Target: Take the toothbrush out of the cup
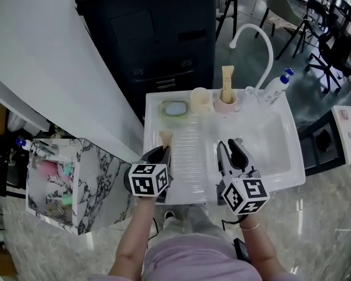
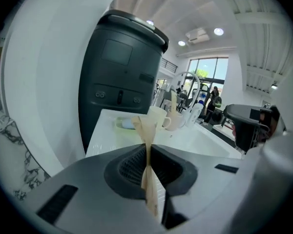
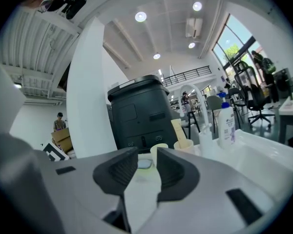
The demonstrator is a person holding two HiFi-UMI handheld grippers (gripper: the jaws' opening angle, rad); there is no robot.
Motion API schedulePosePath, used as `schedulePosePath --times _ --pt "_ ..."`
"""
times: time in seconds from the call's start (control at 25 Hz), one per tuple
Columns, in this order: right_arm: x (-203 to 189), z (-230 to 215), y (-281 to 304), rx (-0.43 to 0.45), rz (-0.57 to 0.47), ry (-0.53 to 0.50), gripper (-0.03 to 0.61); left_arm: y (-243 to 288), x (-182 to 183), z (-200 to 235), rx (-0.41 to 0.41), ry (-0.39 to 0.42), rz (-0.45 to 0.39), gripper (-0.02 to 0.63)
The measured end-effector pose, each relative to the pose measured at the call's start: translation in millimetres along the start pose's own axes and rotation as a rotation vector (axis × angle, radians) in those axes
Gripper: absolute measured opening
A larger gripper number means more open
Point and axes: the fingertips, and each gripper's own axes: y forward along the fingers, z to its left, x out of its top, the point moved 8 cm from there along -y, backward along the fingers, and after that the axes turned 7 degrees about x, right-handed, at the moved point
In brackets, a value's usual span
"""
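1. Head view: a black cabinet stands on the far side of a white sink unit.
2. Right gripper is above the basin's near edge, jaws spread and empty.
3. Left gripper, over the near draining board, pinches the beige toothbrush — its tip points far.
4. Cream cup stands far off, well apart from the toothbrush — beside a pink cup.

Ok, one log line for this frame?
left gripper: shut on toothbrush, clear of cups | right gripper: open, empty | second toothbrush: upright in pink cup
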Motion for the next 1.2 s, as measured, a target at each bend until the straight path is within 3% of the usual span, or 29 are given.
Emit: schedulePosePath --times 0.32,0.72,1.08,1.2 --pt "-3.5 -10.3 0.3 -0.022 0.011 0.008 0.112 39.5 -7.2 8.1 0.059 0.007 0.109 0.026" --pt "-0.4 -26.5 9.3 -0.037 0.027 0.006 0.112 68.1 -20.7 8.2 0.149 0.072 0.202 0.041" --pt "-1.6 -28.9 19.4 -0.023 0.034 0.005 0.11 71.5 -24.0 9.8 0.167 0.089 0.213 0.097" --pt "0.5 -28.8 23.0 -0.019 0.03 0.002 0.11 64.1 -14.6 11.6 0.169 0.091 0.183 0.126"
